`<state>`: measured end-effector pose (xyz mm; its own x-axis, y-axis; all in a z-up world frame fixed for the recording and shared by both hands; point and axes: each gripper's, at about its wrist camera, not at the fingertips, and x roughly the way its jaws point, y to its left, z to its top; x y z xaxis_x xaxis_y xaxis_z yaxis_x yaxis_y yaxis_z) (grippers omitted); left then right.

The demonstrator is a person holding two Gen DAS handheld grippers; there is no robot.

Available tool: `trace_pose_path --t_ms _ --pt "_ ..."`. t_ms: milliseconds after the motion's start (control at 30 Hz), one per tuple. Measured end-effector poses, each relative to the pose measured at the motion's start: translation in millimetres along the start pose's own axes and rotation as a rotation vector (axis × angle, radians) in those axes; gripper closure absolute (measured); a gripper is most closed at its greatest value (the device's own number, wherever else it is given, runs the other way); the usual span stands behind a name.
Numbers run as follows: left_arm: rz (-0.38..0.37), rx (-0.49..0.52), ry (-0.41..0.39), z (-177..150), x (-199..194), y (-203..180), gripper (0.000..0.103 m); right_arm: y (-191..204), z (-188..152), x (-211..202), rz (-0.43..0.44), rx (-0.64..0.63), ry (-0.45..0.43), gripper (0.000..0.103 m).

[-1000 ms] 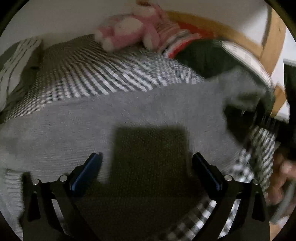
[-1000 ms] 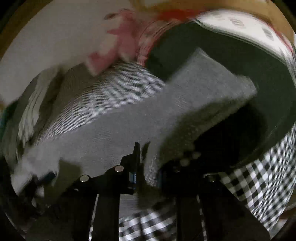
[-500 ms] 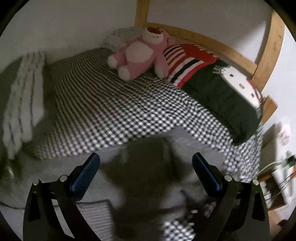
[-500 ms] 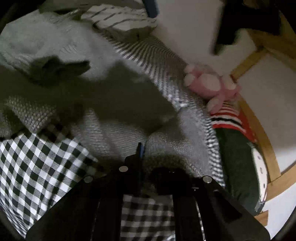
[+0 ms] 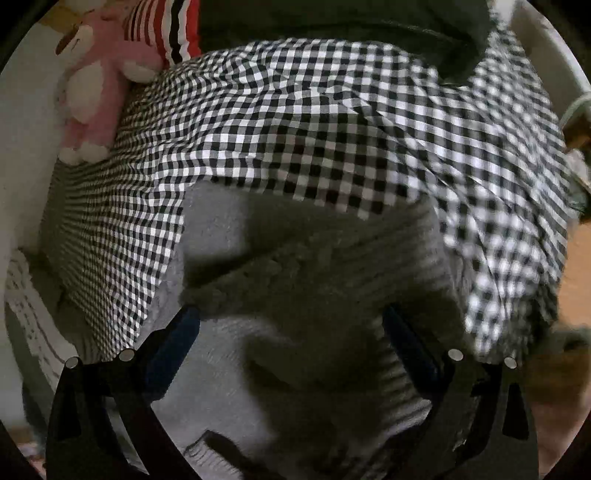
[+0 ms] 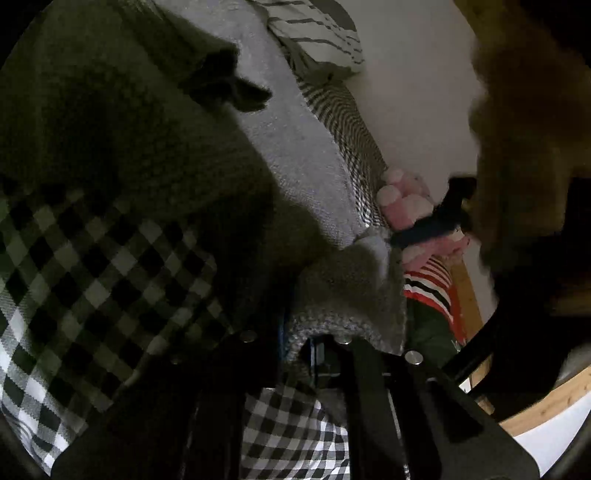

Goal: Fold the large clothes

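A large grey knit sweater [image 5: 314,280] lies on a bed with a black-and-white checked cover [image 5: 295,122]. My left gripper [image 5: 291,332] is open, its blue-padded fingers [image 5: 173,339] wide apart over the sweater, a folded ribbed part between them. In the right wrist view the sweater [image 6: 288,155] spreads across the bed. My right gripper [image 6: 299,339] is shut on a bunched edge of the sweater [image 6: 347,291].
A pink plush toy [image 5: 92,81] and a red striped pillow [image 5: 162,29] lie at the bed's head by the white wall. A dark green pillow [image 5: 332,22] is beside them. A striped blanket [image 6: 317,33] lies at the bed's far end. The wooden bed frame [image 6: 469,295] runs along the edge.
The left gripper has dropped close over the sweater and stayed open. The right gripper has kept its hold on the sweater's edge and swung round with it.
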<state>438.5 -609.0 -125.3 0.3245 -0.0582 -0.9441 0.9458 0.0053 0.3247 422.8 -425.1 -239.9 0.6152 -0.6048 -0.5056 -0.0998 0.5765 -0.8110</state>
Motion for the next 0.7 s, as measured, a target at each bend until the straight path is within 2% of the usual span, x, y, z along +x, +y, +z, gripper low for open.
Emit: trace_pose_path --t_ms 33,67,100,133,167,233,300,500,700 --pt "0.000 -0.013 0.014 2.7 4.4 -1.4 0.006 -0.1 0.2 -0.2 0.000 0.001 0.002 0.092" --pt "-0.013 -0.017 0.012 4.1 6.1 -1.3 0.020 -0.8 0.0 -0.3 -0.001 0.002 0.002 0.092" --pt "-0.092 -0.040 0.003 3.0 2.7 3.7 0.040 -1.9 0.4 -0.2 -0.003 0.002 0.002 0.092" --pt "-0.174 -0.084 -0.010 -0.3 -0.7 12.7 0.084 -1.7 0.1 -1.4 -0.007 0.001 0.000 0.092" --pt "-0.203 -0.158 -0.042 -5.9 -8.0 26.5 0.092 -1.7 0.3 -2.0 -0.013 -0.002 -0.002 0.092" --pt "-0.188 -0.213 -0.095 -16.2 -22.1 44.1 0.093 -2.7 1.3 -1.1 -0.023 0.000 -0.004 0.092" --pt "-0.210 -0.272 -0.134 -31.8 -33.0 58.1 0.094 -4.4 1.5 -3.6 -0.040 0.012 -0.009 0.093" --pt "-0.261 -0.411 -0.285 -84.6 -78.0 93.3 0.094 -18.4 21.8 -39.5 -0.175 0.079 -0.118 0.094" --pt "-0.232 -0.510 -0.370 -153.3 -117.5 127.7 0.094 -17.5 67.3 -75.6 -0.173 0.137 -0.212 0.094"
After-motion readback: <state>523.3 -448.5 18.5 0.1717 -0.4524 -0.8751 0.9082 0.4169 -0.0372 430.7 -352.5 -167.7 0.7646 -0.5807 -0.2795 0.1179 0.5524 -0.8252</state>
